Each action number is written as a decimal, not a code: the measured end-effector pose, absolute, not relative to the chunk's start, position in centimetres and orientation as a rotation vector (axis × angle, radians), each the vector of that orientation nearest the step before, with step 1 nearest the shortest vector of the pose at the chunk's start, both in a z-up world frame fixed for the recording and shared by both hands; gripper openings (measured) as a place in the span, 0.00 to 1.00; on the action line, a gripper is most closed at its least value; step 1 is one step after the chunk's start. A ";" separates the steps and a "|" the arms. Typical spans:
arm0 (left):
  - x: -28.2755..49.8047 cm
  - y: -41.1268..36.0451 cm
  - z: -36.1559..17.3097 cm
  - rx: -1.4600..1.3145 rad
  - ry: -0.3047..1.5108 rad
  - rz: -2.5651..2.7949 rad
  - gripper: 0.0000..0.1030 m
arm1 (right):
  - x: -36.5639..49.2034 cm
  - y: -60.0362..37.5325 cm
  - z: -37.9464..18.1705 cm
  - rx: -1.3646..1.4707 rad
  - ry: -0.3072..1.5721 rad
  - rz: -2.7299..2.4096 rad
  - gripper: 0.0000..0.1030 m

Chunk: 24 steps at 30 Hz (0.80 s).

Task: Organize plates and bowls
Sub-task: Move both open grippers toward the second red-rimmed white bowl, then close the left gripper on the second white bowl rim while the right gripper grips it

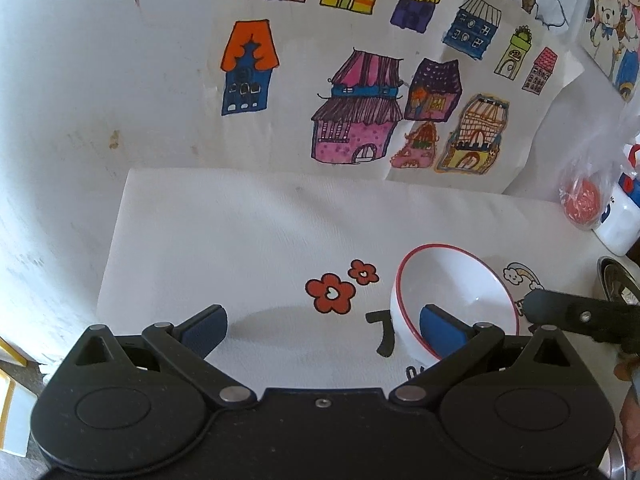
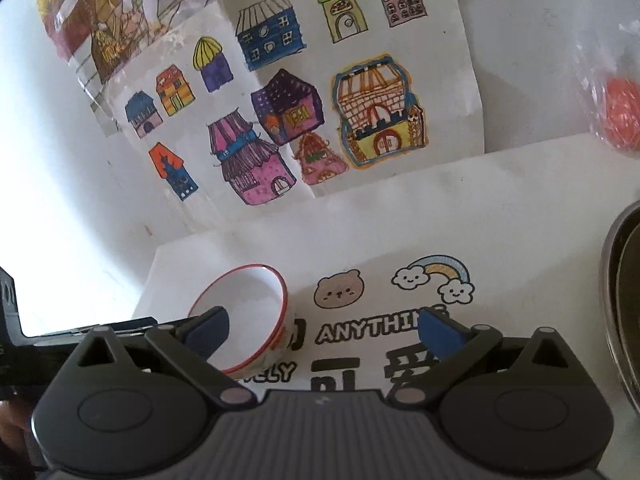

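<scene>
The bowl (image 1: 456, 300) sits upright on the printed white mat (image 1: 240, 240), toward its right half as the left wrist view has it, just beside the red flower print (image 1: 331, 293). It is white, glossy, round and steep-walled, with a thin red line at the rim; a faint pattern shows low on its outer wall in the right wrist view, too small to make out.

Both tools are at the bowl. The left gripper (image 1: 324, 330) is spread wide and holds nothing; its blue ribbed right pad (image 1: 442, 332) shows in front of the bowl's interior, though we cannot tell if it touches. The right gripper (image 2: 324, 332) is likewise wide open and empty, its left pad (image 2: 208, 332) overlapping the bowl's near rim.

We judge the step in hand to be the approach to a first grasp of the bowl. The next move seems to call for one pad inside and one outside the wall, then a firm pinch, since glazed ware is slick.

Further out: a steel vessel (image 2: 624, 300) at the mat's right edge, probably the destination. Against the white wall leans a paper sheet of coloured houses (image 1: 360, 112). A red ball in clear wrap (image 1: 582, 202) lies beyond the mat.
</scene>
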<state>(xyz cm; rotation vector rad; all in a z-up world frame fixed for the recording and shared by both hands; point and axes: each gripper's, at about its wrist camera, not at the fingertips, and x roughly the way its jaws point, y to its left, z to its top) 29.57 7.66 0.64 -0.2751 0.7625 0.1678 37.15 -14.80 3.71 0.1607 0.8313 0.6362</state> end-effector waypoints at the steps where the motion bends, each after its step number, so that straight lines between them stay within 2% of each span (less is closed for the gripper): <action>1: 29.6 7.7 0.6 -0.276 0.764 0.166 0.99 | 37.3 -14.6 3.6 0.147 0.836 0.631 1.00; 3: 29.8 7.7 0.5 -0.276 0.764 0.168 0.99 | 37.8 -14.4 3.2 0.133 0.858 0.628 0.98; 5: 29.9 7.7 0.4 -0.275 0.762 0.173 0.99 | 38.1 -14.2 3.0 0.122 0.873 0.632 0.90; 14: 30.4 7.3 0.5 -0.270 0.753 0.146 0.97 | 38.0 -13.6 3.1 0.080 0.874 0.658 0.76; 19: 30.6 7.0 0.4 -0.248 0.746 0.130 0.87 | 37.9 -13.4 3.2 0.083 0.870 0.691 0.64; 22: 30.6 6.9 0.4 -0.250 0.739 0.123 0.76 | 37.9 -13.2 3.2 0.094 0.875 0.713 0.58; 24: 30.7 7.0 0.5 -0.259 0.734 0.110 0.65 | 38.0 -13.2 3.1 0.102 0.881 0.720 0.57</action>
